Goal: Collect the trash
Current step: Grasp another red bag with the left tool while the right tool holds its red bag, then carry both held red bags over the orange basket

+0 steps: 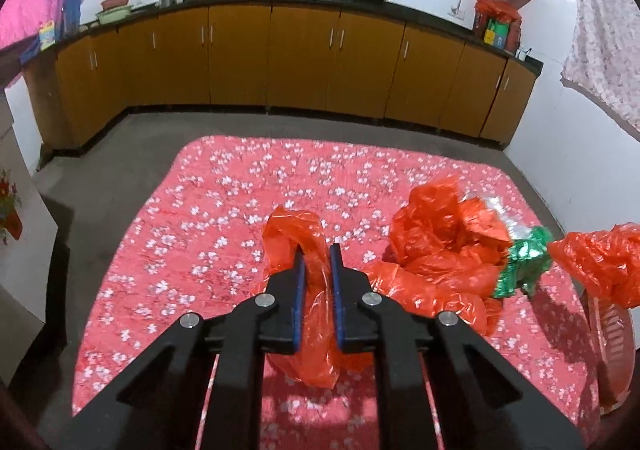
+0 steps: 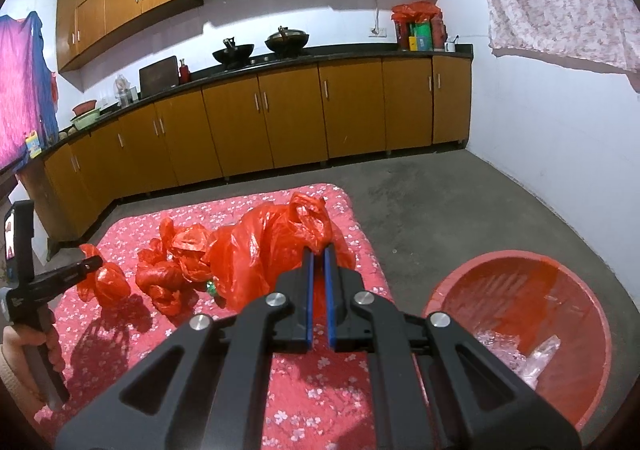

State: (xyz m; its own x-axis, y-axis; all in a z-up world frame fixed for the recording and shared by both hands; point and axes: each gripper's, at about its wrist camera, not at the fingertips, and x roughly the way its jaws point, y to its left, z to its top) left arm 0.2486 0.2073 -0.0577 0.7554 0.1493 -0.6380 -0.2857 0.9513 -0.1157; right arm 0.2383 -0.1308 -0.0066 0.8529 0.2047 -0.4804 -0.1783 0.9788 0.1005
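While both tilt downward, left hand-held gripper point(image 1: 317, 250) pinches a red bag point(image 1: 308, 314); right hand-held gripper point(image 2: 319, 250) clamps another bag point(image 2: 280, 246).

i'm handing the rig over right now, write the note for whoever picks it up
Left tool: shut on a small red bag on the flowered mat.
Right tool: shut on the big red bag, beside the red basin.
Loose on the mat: crumpled red bags and a green foil wrapper.
Done: clear wrappers lie in the basin.
Left: drop both held bags in, then collect the rest.
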